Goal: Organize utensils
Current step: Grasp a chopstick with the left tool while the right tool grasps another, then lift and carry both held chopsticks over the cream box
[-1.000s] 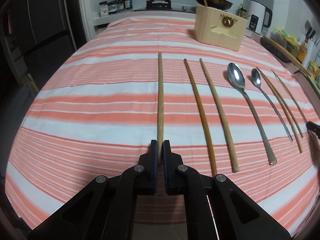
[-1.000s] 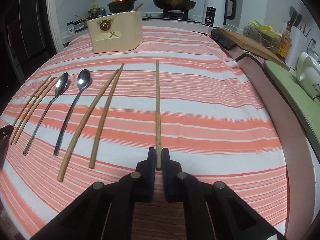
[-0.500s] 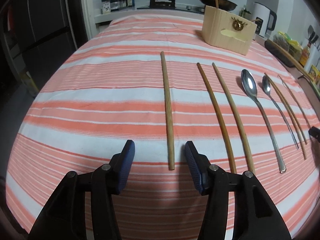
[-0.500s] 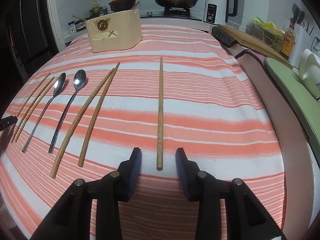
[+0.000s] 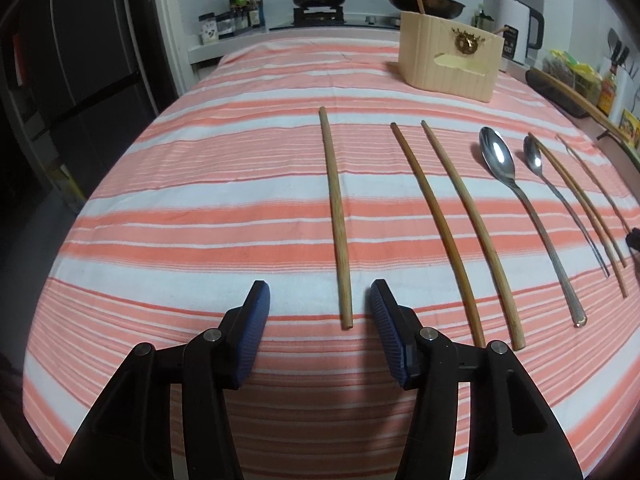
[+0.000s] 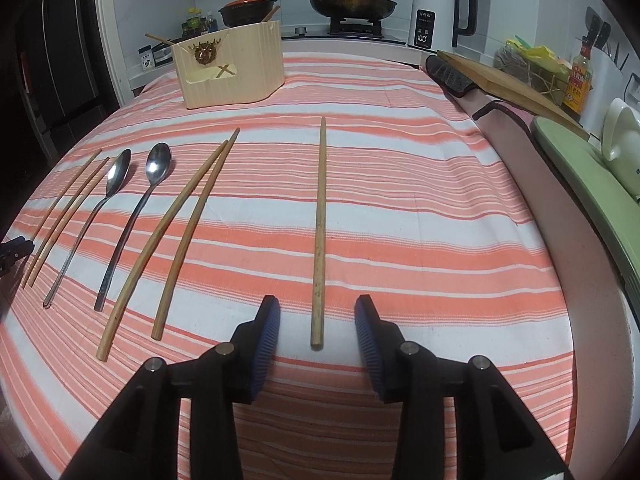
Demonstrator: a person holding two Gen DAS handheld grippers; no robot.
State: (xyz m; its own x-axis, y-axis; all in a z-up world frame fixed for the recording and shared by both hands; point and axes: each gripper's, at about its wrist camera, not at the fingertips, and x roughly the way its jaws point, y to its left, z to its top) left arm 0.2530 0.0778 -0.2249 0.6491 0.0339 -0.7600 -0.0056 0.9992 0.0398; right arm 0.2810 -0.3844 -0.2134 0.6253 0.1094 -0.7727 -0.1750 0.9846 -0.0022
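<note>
A single pale wooden chopstick (image 5: 335, 216) lies straight up the centre of the left wrist view on the striped cloth, its near end between the released left gripper (image 5: 320, 294) and touching neither pad, while in the right wrist view another chopstick (image 6: 319, 236) lies the same way between the parted pads of the right gripper (image 6: 316, 308). A second ago both grippers were clenched on these chopstick ends; their jaws have just been opening, and the sticks lie free. The worktop (image 5: 200, 184), under an orange-and-white striped cloth, carries further chopsticks (image 5: 460, 228), two steel spoons (image 5: 516, 196) and a cream utensil holder (image 5: 448, 64) at upper right, with a stove, pots and a white kettle (image 6: 430, 12) behind.
</note>
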